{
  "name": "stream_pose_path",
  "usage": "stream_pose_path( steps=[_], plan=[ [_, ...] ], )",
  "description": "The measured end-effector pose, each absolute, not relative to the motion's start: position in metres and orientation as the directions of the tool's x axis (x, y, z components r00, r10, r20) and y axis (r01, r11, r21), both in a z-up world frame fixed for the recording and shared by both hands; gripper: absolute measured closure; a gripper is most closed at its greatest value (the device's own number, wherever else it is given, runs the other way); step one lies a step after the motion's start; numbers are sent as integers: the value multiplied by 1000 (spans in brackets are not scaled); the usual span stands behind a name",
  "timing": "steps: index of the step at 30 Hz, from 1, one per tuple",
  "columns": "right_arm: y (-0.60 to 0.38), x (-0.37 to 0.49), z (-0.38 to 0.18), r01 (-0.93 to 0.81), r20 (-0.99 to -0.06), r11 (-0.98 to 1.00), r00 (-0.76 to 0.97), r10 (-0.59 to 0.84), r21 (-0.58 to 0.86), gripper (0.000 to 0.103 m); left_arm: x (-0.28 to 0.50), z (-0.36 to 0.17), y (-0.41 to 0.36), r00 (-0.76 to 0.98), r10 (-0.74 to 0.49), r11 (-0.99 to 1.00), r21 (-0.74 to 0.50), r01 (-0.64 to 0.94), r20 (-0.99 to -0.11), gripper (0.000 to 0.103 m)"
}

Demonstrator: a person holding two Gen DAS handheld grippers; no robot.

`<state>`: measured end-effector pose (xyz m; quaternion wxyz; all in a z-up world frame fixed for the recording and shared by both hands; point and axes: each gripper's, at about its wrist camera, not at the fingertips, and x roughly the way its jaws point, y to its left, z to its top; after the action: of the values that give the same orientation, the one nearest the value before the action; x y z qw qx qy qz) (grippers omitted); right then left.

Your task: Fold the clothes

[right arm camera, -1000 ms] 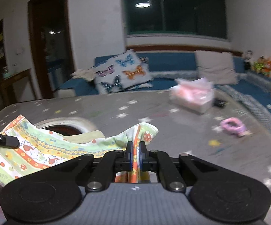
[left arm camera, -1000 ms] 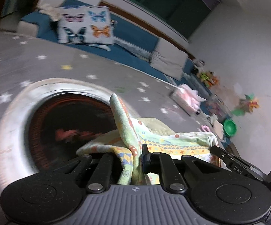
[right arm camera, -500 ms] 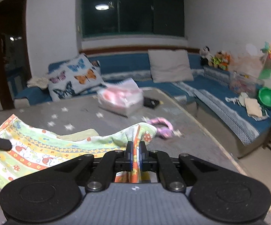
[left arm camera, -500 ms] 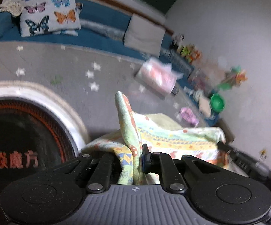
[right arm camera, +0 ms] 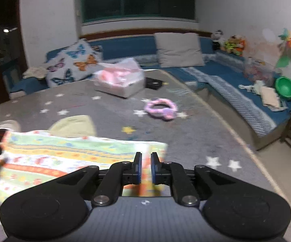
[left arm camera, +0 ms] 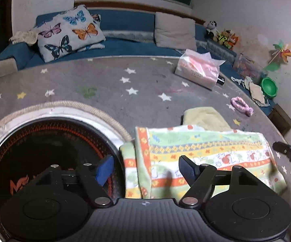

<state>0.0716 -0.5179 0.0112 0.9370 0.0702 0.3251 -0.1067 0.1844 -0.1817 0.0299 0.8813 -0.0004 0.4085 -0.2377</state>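
Observation:
A colourful striped patterned cloth (left arm camera: 201, 153) lies folded flat on the grey star-patterned table; it also shows in the right wrist view (right arm camera: 64, 157). A pale yellow folded cloth (left arm camera: 203, 117) lies just behind it, also in the right wrist view (right arm camera: 72, 125). My left gripper (left arm camera: 145, 169) is wide open above the cloth's left edge, holding nothing. My right gripper (right arm camera: 144, 167) has its jaws slightly parted over the cloth's right corner, with a small gap between the pads; its tip (left arm camera: 290, 155) shows at the right in the left wrist view.
A round black stove plate (left arm camera: 44, 157) with a pale rim is set in the table at left. A pink tissue pack (left arm camera: 197, 70) and a pink hair ring (left arm camera: 242, 104) lie further back. A blue sofa (left arm camera: 125, 26) with cushions runs behind the table.
Both grippers held the cloth raised by its corners; now the cloth lies flat on the table. The left gripper has opened wide and the right jaws have parted.

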Motion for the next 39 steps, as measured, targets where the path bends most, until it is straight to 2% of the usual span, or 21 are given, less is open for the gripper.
stream_pose_path(
  steps=[2,3,8,11,13,21,29,39],
  plan=[
    [-510,72,14,205,-633,974,768,-98,99,69,185,31,-189,554,-421,885,-189,426,-718,20],
    [-505,72,14,188,-636,976,768,-76,111,69,184,31,-192,556,-420,883,-183,432,-717,15],
    [-477,65,10,107,-653,987,758,-4,118,64,169,25,-205,564,-403,875,-122,469,-721,9],
    [-466,62,2,90,-661,989,751,8,115,61,161,20,-209,564,-394,869,-95,485,-726,9],
    [-463,62,-5,93,-667,988,745,13,123,55,158,16,-211,568,-382,868,-71,492,-729,9],
    [-451,50,-5,84,-639,988,769,20,132,48,146,8,-209,566,-369,865,-49,500,-738,5],
    [-439,41,-9,94,-627,992,779,-19,87,25,133,10,-202,574,-364,869,-45,493,-734,1],
    [-433,33,-12,127,-623,990,780,-59,66,17,111,17,-199,609,-335,870,12,493,-719,0]
  ],
)
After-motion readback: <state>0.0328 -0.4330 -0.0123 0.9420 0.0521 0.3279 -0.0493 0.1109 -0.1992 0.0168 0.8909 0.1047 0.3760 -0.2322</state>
